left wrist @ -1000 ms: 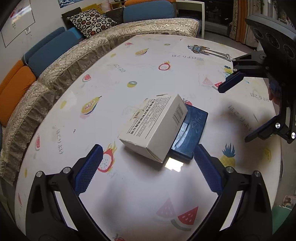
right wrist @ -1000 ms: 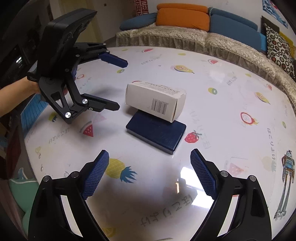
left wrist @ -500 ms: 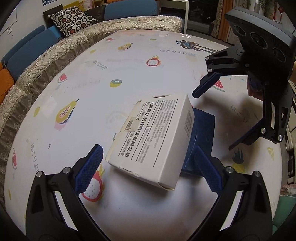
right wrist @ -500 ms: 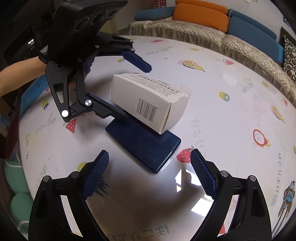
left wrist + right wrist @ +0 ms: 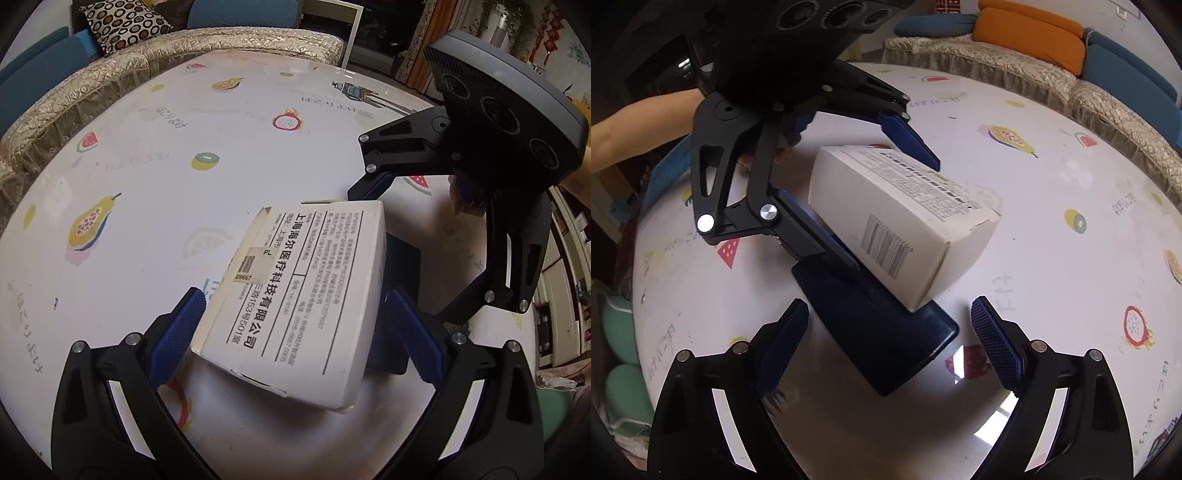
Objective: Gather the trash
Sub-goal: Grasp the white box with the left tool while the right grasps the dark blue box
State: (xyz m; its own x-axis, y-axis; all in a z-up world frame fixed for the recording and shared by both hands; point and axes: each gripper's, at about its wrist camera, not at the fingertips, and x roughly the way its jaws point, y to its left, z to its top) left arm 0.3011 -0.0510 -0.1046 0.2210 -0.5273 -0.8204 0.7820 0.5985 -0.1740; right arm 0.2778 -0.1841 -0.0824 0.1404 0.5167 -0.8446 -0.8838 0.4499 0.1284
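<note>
Two pieces of apparent trash were left on the fruit-print table (image 5: 155, 155), neither yet collected, as a person worked a hand-held gripper in each hand. Nearest the right gripper (image 5: 888, 345), whose blue pads stood wide apart with nothing between them, lay a dark blue flat case (image 5: 886, 336) flat on the table. Resting partly on the far end of that case, tilted, was the white carton (image 5: 905, 221), printed with text and a barcode. The left gripper (image 5: 295, 332) had its jaws spread to either side of the carton, one blue pad (image 5: 177, 332) at or very near one long side and the other just clear of the opposite side; the jaws had not closed, and whether the nearer pad was touching could not be told. Beyond the carton, seen from the right wrist, a bare forearm (image 5: 635, 140) reached in behind the left gripper. Farther still, a quilted sofa (image 5: 1034, 81) with orange and blue cushions curved round the table's far edge. No bin or bag was visible, so the job appeared to be at its first pick: closing on the carton, lifting it off the case, then fetching the case, all remained to be done.
</note>
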